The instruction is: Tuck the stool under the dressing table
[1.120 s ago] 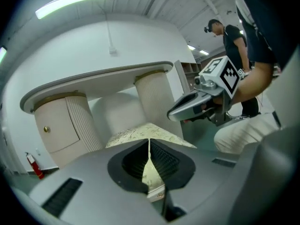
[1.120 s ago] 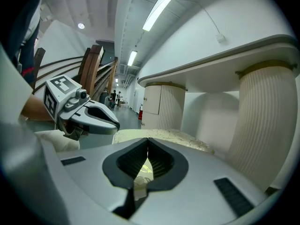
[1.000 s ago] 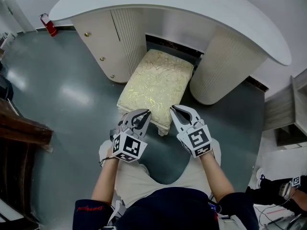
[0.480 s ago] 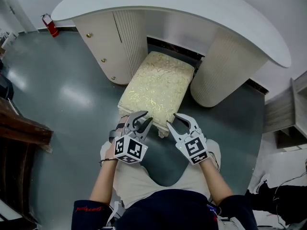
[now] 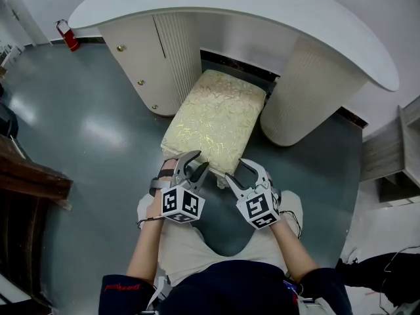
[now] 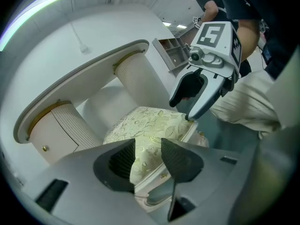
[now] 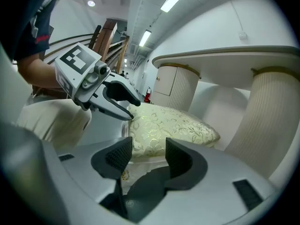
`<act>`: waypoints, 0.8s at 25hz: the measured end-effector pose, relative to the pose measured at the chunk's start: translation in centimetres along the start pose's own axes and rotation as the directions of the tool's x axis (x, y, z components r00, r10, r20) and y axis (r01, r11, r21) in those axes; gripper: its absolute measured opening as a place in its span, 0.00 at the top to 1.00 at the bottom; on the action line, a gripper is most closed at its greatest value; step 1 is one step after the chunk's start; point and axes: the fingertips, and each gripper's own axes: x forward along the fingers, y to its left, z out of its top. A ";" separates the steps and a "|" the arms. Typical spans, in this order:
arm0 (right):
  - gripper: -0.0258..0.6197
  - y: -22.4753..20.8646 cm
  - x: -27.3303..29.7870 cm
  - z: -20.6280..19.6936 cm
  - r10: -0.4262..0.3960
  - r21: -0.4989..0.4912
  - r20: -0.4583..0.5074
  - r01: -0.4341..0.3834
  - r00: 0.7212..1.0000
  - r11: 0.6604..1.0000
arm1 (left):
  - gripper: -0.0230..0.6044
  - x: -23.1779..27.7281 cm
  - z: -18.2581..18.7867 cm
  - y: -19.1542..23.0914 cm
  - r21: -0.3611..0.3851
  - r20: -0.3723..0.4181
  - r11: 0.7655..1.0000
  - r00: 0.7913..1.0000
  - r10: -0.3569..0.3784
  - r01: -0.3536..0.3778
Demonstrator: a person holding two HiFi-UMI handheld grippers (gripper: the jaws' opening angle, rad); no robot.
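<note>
The left forearm (image 5: 146, 248) reaches forward and slopes down. The left tool (image 5: 195, 163) has just been opening, its jaws apart at the stool's (image 5: 216, 118) near edge without pressing it. The stool, a rectangular cream cushion with a gold leaf pattern on a pale frame, stands on the glossy grey floor (image 5: 85, 130). Its far end sits between the white dressing table's (image 5: 230, 5) ribbed pedestals (image 5: 315, 87). The right tool (image 5: 241, 170) has also just been opening, jaws apart and gripping nothing.

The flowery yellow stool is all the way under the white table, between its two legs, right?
Not all the way. The stool is only partly under the dressing table, between its two legs; its near end sticks out. The head view shows it.
</note>
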 end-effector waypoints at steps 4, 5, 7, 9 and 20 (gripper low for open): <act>0.61 -0.1 0.2 -0.2 -0.008 0.013 0.008 0.008 1.000 1.000 | 0.70 0.3 -0.6 -0.2 -0.016 -0.003 1.000 1.000 -0.001 0.000; 0.61 -0.1 0.2 -0.2 -0.009 0.012 0.009 0.009 1.000 1.000 | 0.70 0.3 -0.7 -0.2 -0.022 0.000 1.000 1.000 -0.001 0.001; 0.61 0.0 0.3 -0.2 -0.009 0.009 0.010 0.009 1.000 1.000 | 0.70 0.4 -0.8 -0.2 -0.028 0.002 1.000 1.000 -0.004 0.004; 0.62 0.1 0.4 -0.2 -0.007 0.005 0.009 0.007 1.000 1.000 | 0.70 0.5 -0.9 -0.2 -0.029 0.000 1.000 1.000 -0.009 0.008; 0.64 0.1 1.0 -0.4 0.030 0.046 0.020 -0.031 0.999 0.998 | 0.71 1.2 -1.2 -0.2 -0.065 -0.004 0.997 0.999 -0.033 0.033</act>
